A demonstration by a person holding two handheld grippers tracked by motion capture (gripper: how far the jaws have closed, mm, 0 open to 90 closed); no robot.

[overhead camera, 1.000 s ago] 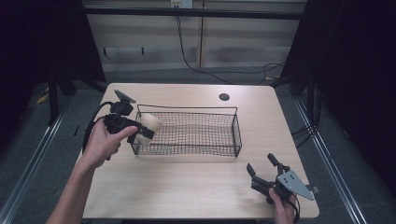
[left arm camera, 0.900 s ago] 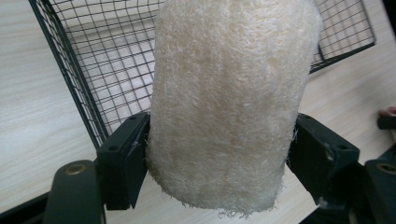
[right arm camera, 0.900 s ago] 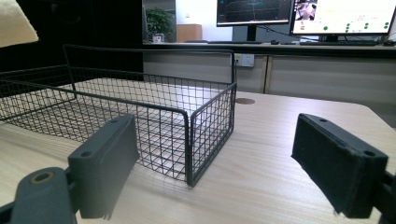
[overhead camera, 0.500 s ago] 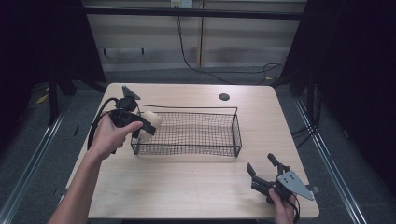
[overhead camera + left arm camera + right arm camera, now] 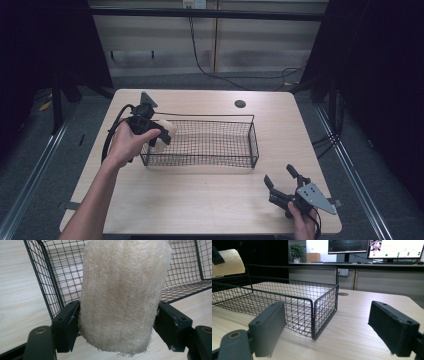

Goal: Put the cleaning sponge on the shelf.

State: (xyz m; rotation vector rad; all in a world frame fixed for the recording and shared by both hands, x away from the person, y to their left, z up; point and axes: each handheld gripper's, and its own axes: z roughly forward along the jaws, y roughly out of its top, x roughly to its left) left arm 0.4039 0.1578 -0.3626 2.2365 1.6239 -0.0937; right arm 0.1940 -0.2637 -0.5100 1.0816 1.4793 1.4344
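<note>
Now the left gripper [image 5: 159, 136] has carried its fibrous cream loofah roll [image 5: 123, 295] further over the near-left corner of the wire basket [image 5: 252, 142], where a second ago it hung just outside that end. I judge a drop into the basket comes next. Both jaws press the roll's bristly sides. The basket is thin black mesh, rectangular and empty. Well off its right-front corner, the right gripper [image 5: 281, 183] rests wide open on the pale wood-grain table [image 5: 200, 205], holding nothing.

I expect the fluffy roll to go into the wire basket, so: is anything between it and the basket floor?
Nothing visible blocks it. The left gripper holds the cream roll at the basket's left end wall; the mesh floor looks bare. The right gripper rests apart, near the table's corner.
</note>
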